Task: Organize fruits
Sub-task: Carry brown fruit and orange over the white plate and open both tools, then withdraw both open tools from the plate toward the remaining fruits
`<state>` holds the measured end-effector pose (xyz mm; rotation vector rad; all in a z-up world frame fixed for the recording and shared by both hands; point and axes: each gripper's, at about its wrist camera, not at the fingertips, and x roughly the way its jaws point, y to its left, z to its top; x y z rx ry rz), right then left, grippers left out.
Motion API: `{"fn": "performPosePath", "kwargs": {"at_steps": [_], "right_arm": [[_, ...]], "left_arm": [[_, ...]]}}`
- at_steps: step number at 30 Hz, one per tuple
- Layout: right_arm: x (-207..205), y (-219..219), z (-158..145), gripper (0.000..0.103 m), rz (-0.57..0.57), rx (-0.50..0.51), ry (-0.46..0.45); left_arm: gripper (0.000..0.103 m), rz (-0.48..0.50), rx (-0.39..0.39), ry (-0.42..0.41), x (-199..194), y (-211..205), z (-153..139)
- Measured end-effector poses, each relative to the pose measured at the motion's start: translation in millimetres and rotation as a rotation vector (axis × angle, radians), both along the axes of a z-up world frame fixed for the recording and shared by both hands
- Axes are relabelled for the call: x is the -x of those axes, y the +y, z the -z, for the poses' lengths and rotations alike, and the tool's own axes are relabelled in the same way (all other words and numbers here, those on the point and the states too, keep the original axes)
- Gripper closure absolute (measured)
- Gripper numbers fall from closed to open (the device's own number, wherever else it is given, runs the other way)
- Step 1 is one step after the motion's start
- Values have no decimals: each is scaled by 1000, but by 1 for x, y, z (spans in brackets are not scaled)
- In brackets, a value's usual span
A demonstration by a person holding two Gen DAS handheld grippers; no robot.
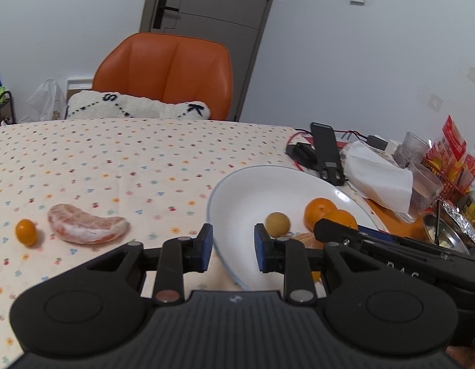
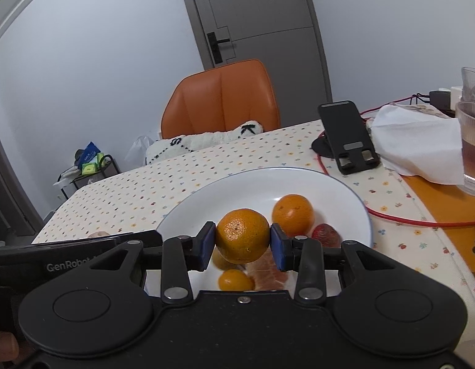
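Observation:
My right gripper [image 2: 243,242] is shut on a mandarin [image 2: 242,235], held just above the white plate [image 2: 345,193]. On the plate lie a second mandarin [image 2: 293,214], a kumquat [image 2: 235,280], a peeled segment [image 2: 268,272] and a dark red fruit [image 2: 326,234]. My left gripper [image 1: 233,247] is open over the plate's [image 1: 237,190] left rim with nothing between its fingers. A yellowish round fruit [image 1: 277,224] sits on the plate ahead of it. Left of the plate, on the cloth, lie a peeled citrus segment [image 1: 86,227] and a kumquat [image 1: 26,231].
A black phone stand [image 2: 349,136], a red cable [image 2: 406,220], a white tissue [image 2: 418,144] and glasses [image 2: 471,141] crowd the table's right side. An orange chair [image 1: 166,73] with a white cushion [image 1: 136,107] stands beyond the far edge. Red snack packets [image 1: 449,160] sit far right.

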<state>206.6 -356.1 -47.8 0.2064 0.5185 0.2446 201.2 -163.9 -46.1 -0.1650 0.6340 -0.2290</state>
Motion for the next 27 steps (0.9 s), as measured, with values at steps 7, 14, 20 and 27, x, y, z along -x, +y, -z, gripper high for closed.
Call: {"fn": "performPosePath", "kwargs": {"at_steps": [7,14,20,27], "right_arm": [[-3,10,-4,66,-21,-7,-10],[-3,22,-6,54,-36,-19,-17],[5,28,-10,48,-35,-25,-29],[17,39,-16,41,-72,-21,-46]], "left_arm": [[71,-43,-3,13,5,21,-3],[56,-89,-6,6,12,42,-9],[35,-119,-30,3,24,55,-15],[21,-154,-36,-23,38,67,-22]]}}
